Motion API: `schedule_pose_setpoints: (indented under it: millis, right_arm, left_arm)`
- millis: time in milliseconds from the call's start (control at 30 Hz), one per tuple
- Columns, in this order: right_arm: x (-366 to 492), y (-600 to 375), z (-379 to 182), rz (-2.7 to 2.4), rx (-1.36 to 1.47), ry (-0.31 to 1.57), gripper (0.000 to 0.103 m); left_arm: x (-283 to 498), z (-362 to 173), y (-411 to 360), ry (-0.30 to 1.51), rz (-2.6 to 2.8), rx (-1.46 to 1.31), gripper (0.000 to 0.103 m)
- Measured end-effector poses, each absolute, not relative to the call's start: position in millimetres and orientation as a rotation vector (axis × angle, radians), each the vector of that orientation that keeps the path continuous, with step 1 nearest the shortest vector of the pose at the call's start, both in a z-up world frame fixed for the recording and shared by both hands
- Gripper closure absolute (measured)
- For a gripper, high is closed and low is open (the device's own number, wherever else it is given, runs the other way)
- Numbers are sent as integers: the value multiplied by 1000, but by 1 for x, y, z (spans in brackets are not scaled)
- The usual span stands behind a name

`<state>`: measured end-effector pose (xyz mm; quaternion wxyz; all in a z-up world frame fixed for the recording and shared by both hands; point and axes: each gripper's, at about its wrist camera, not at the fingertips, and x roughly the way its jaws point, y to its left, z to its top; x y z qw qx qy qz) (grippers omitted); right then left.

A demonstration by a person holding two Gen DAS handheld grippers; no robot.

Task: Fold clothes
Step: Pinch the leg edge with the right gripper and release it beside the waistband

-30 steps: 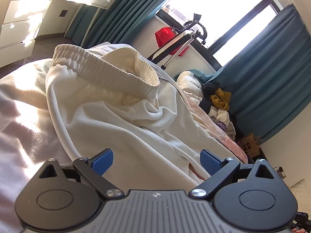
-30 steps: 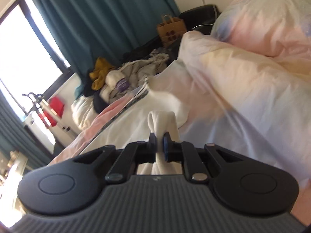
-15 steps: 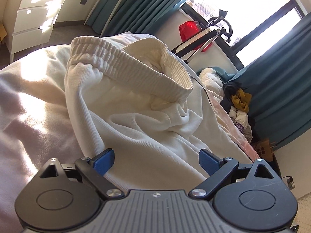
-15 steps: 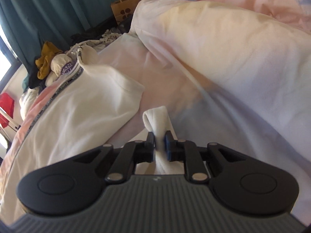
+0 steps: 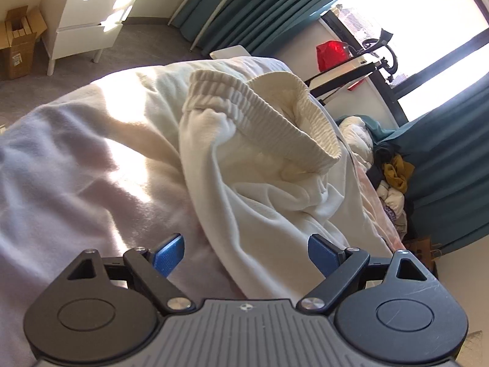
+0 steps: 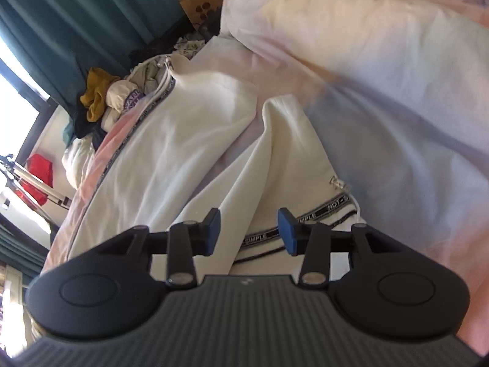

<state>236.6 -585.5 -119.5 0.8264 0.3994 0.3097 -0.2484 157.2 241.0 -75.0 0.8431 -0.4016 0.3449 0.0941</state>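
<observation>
1. I'm seeing the bed carrying everything: the white sweatpants are lying across the middle of it, with the ribbed waistband gaping towards the foot end in the left wrist view.
2. In the right wrist view the two trouser legs are running up towards the pillows, with a leg's printed side stripe lying just under my right gripper.
3. Step in hand, as I'm judging it: I'm letting go of a leg end after laying it down. The right jaws are opening, with cloth below them but nothing pinched.
4. The left gripper is hovering over the hip edge of the pants, jaws wide and closing slightly, not pressing on anything.
5. Next move is calling for the left to bite that edge near the waistband and carry it over.
6. Versus a second ago: the right was clamping a cloth fold, now it's released; the left is sitting closer to the bed's near edge.
</observation>
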Motion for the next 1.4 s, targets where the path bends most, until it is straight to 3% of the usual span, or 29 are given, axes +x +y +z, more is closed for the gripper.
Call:
schedule_pose_setpoints:
  millis: [333,367,400,433,467,533,633,833,900,1033,1167,1267,1400]
  right_arm:
    - [293,-604,-150,-661,863,693,58]
    - [297,-607,-153,-670,869,688,63]
    - [300,-607,-153,-671,870,682,85]
    - [304,-606,-150,-675,849,688,94]
    - [307,-605,-146,-675,826,692,94]
    - [311,-598,-130,-651,781,670,95]
    - [302,-592,-84,-557,802,538,96]
    - [237,-563,18,-232,781,164,96]
    - [211,-558,21,-236,739,174,96]
    - [159,-574,-26,-349,783,309,96]
    - [122,-605,-117,-499,941,519,96]
    - [105,-611,-160,-561,1088,597,93]
    - [99,-592,-153,-645,1145,581,91]
  left_arm:
    - [158,-91,262,765,405,-844,13]
    - [161,-94,262,766,414,-843,13]
    - [163,-96,262,766,424,-842,12]
    - [166,-96,261,762,429,-834,12]
    - [169,-97,260,754,434,-826,12]
    - [174,-100,259,741,445,-816,16]
    - [175,-99,260,727,446,-814,30]
    - [171,-103,271,720,421,-898,54]
    - [168,-104,273,721,413,-924,63]
    - [161,-102,276,723,389,-962,67]
    - [156,-96,272,722,361,-958,65]
    - [152,-89,266,711,345,-923,54]
    - [146,-70,258,653,321,-844,36]
